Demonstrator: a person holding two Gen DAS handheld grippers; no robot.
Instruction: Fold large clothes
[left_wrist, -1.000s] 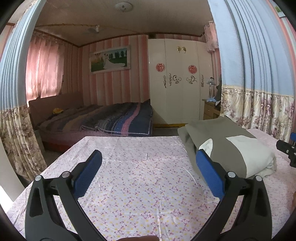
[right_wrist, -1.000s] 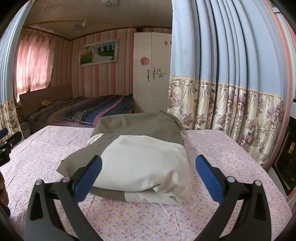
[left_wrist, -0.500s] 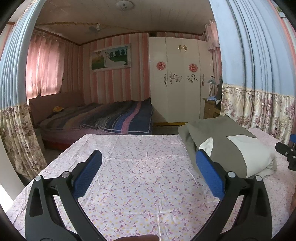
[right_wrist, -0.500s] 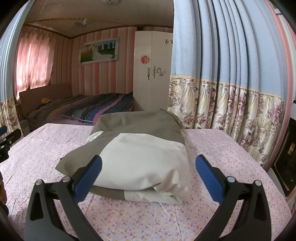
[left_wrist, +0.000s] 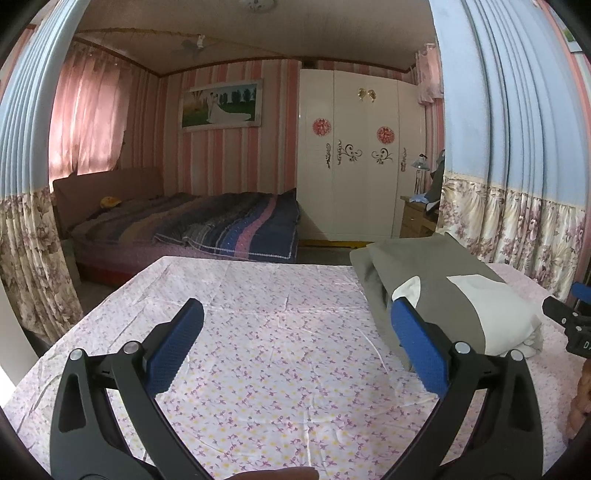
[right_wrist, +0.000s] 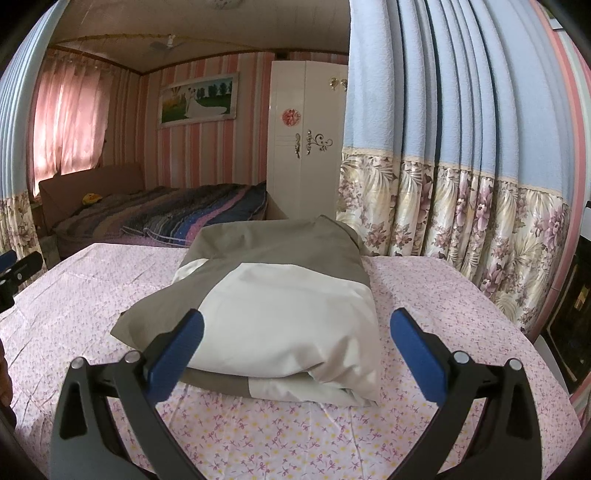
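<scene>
- Left wrist view: my left gripper hangs wide open over the bare middle of the floral sheet, with nothing between its blue pads.
- Same view: the folded garment, grey-olive with white panels, lies as a thick bundle toward the sheet's right side and reaches toward its far edge. The right pad overlaps it only in the picture; I judge no contact.
- Same view: the tip of the right gripper shows at the frame's right edge, just beyond the bundle.
- Right wrist view: my right gripper is also spread fully and holds nothing. It is aimed straight at the garment's near end, where stacked layers show at the fold.
- Step, as I judge it: folding looks finished or nearly so; both tools are released and standing off.
- Next move, as I judge it: either tidy the loose near layers, with a low approach to pinch all plies together, or back away. A shallow pinch risks peeling only the top layer.
- Against one second ago: in both views the bundle sits slightly lower and farther in frame, so I read a small lift or retreat of both grippers. Jaw spread is unchanged; the garment has not shifted on the sheet.
</scene>
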